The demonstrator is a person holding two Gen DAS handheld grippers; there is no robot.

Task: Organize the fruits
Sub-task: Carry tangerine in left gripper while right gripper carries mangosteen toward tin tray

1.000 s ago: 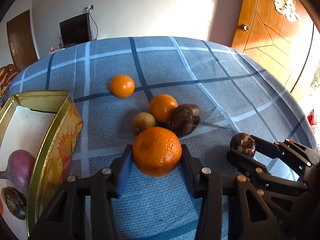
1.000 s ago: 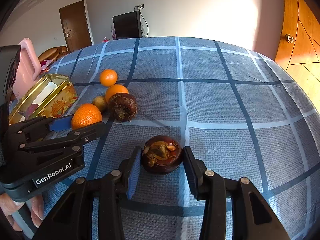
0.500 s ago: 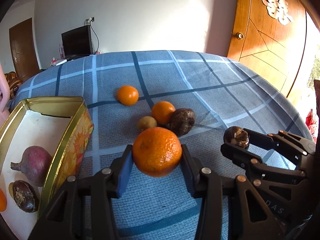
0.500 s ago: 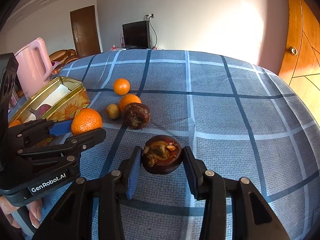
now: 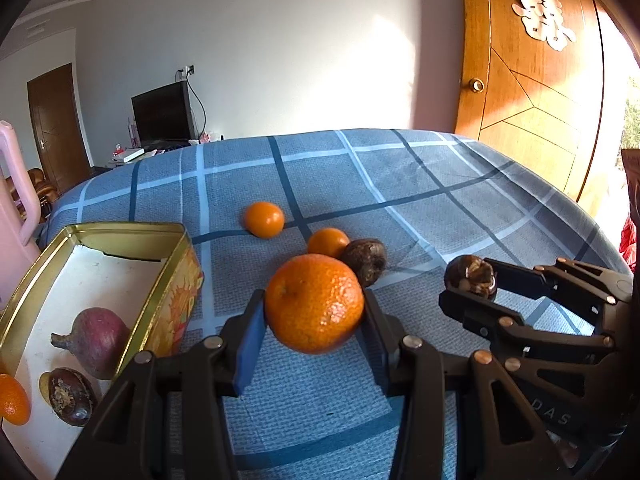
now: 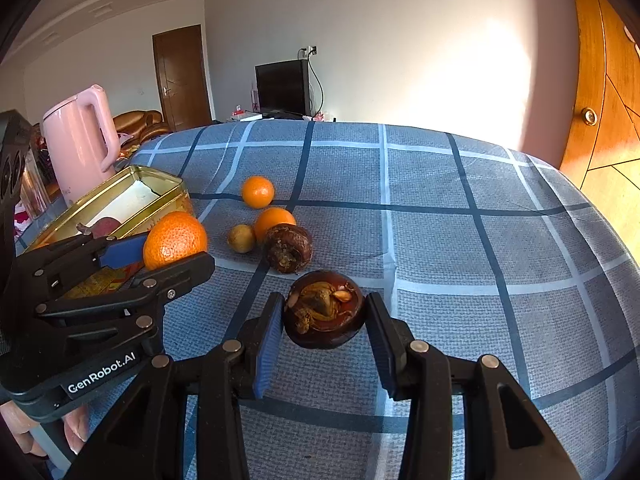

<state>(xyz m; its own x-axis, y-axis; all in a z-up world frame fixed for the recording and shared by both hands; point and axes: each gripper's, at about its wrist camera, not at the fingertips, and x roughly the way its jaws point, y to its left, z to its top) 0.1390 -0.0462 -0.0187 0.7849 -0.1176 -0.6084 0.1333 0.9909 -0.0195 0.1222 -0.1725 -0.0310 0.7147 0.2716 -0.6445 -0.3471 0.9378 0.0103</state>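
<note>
My left gripper [image 5: 314,322] is shut on a large orange [image 5: 314,303] and holds it above the blue checked cloth, just right of the gold tin [image 5: 172,276]. My right gripper [image 6: 323,326] is shut on a dark brown mangosteen [image 6: 323,310], lifted off the cloth. The mangosteen also shows in the left wrist view [image 5: 471,276]. On the cloth lie two small oranges [image 6: 258,191] [image 6: 274,220], a kiwi-like brown fruit [image 6: 241,238] and another mangosteen [image 6: 289,247]. The tin holds a purple fruit [image 5: 94,340], a mangosteen [image 5: 68,396] and an orange [image 5: 14,400].
A pink kettle [image 6: 80,140] stands behind the tin at the left. The table [image 6: 460,240] drops off at the right, toward a wooden door [image 5: 532,80]. A television [image 6: 284,88] stands beyond the far edge.
Both grippers have risen with their fruit still held, and the cameras look more level. The loose fruits have not moved.
</note>
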